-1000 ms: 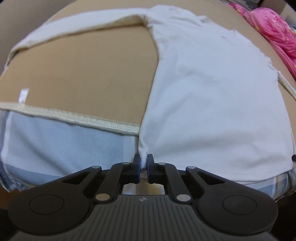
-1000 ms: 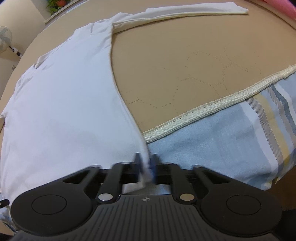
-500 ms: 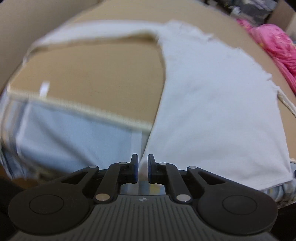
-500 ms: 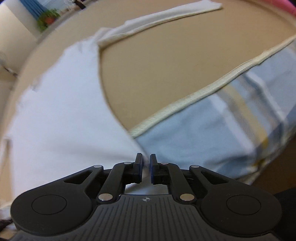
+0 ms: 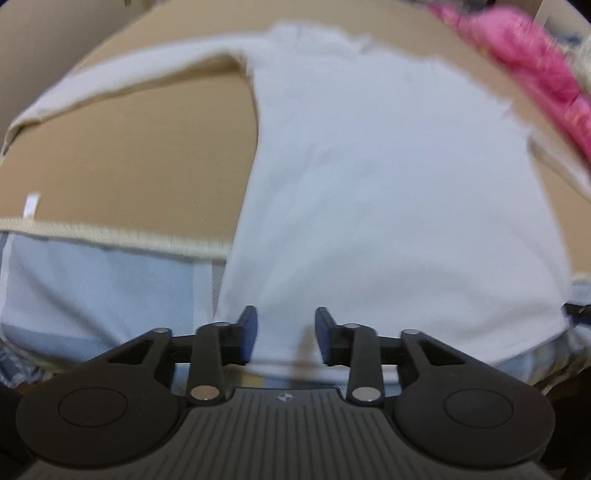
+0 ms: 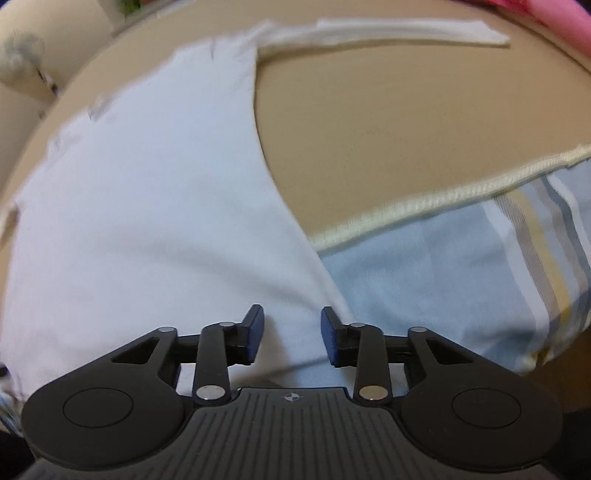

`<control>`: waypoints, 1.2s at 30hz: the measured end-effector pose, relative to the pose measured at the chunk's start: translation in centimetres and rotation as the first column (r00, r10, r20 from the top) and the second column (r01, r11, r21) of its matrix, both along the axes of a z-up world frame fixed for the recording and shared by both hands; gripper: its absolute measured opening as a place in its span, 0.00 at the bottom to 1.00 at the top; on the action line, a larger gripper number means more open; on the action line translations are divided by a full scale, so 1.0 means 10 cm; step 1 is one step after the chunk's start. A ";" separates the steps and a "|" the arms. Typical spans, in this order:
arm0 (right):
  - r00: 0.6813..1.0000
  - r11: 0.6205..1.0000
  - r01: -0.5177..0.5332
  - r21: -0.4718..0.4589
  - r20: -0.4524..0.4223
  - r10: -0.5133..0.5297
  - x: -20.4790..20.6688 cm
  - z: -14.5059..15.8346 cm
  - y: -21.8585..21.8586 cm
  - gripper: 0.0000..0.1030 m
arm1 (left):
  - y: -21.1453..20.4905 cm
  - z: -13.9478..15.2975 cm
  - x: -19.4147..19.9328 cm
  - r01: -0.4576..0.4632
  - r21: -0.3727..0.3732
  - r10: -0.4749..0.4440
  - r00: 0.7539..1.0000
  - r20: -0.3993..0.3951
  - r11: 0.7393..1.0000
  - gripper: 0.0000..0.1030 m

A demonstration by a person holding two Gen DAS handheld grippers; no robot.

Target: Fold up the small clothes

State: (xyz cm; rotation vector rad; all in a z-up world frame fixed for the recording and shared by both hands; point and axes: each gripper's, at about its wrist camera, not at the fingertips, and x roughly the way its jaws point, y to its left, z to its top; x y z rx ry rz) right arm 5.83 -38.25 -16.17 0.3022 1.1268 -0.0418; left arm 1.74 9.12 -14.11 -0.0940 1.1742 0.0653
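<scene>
A white long-sleeved shirt point(image 5: 388, 192) lies flat on a tan bed cover point(image 5: 129, 158), with its hem towards me. My left gripper point(image 5: 284, 325) hovers over the hem near the shirt's left bottom corner. Its jaws are opening, and the cloth lies under the gap with no pad pressing on it. In the right wrist view the same shirt point(image 6: 147, 206) fills the left half. My right gripper point(image 6: 291, 321) stands over the hem by the right bottom corner, its jaws also opening and apart from the cloth. One sleeve point(image 6: 388, 33) stretches across the far side.
The tan cover ends in a cream braided trim point(image 6: 424, 206), with a light blue striped sheet point(image 6: 461, 280) below it. A pink cloth point(image 5: 535, 62) is bunched at the far right. A standing fan point(image 6: 22, 51) shows blurred beyond the bed.
Both grippers were shut on the hem's corners and have parted their jaws, letting the cloth go. Each has shifted a little inward along the hem.
</scene>
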 end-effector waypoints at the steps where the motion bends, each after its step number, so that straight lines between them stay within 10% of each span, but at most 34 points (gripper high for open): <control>1: 1.000 1.000 -0.006 -0.010 -0.005 0.006 0.01 -0.02 0.01 0.35 | -0.01 -0.09 0.04 0.000 0.019 0.001 0.999 -0.050 1.000 0.37; 4: 0.997 1.000 0.009 -0.013 0.075 -0.008 0.02 0.13 0.09 0.35 | -0.02 0.17 0.00 -0.041 0.022 0.039 0.994 0.097 0.999 0.35; 8: 0.954 1.000 0.002 0.015 0.299 -0.006 -0.04 0.52 0.16 0.35 | -0.08 0.63 -0.13 -0.042 0.087 0.007 0.931 0.365 0.995 0.37; 20: 0.659 0.997 -0.057 -0.057 0.748 0.080 0.47 1.64 -0.16 0.55 | -0.07 1.36 0.39 -0.086 0.196 -0.047 0.808 0.588 0.977 0.38; 24: 0.671 0.996 -0.025 -0.082 0.737 0.077 0.84 1.47 -0.20 0.54 | 0.22 1.37 1.00 -0.125 0.208 -0.014 0.828 0.560 0.970 0.38; 27: 0.751 0.997 0.005 -0.077 0.659 0.047 1.04 1.23 -0.12 0.49 | 0.54 1.20 1.44 -0.185 0.212 0.047 0.847 0.529 0.960 0.34; 32: 0.797 0.995 -0.006 -0.098 0.601 0.064 1.29 1.09 0.02 0.45 | 1.33 0.79 1.76 -0.377 0.094 0.305 0.853 0.424 0.922 0.23; 36: 0.805 0.992 -0.022 -0.126 0.586 0.093 1.37 0.97 0.08 0.37 | 2.04 0.69 1.76 -0.521 -0.054 0.500 0.780 0.377 0.852 0.28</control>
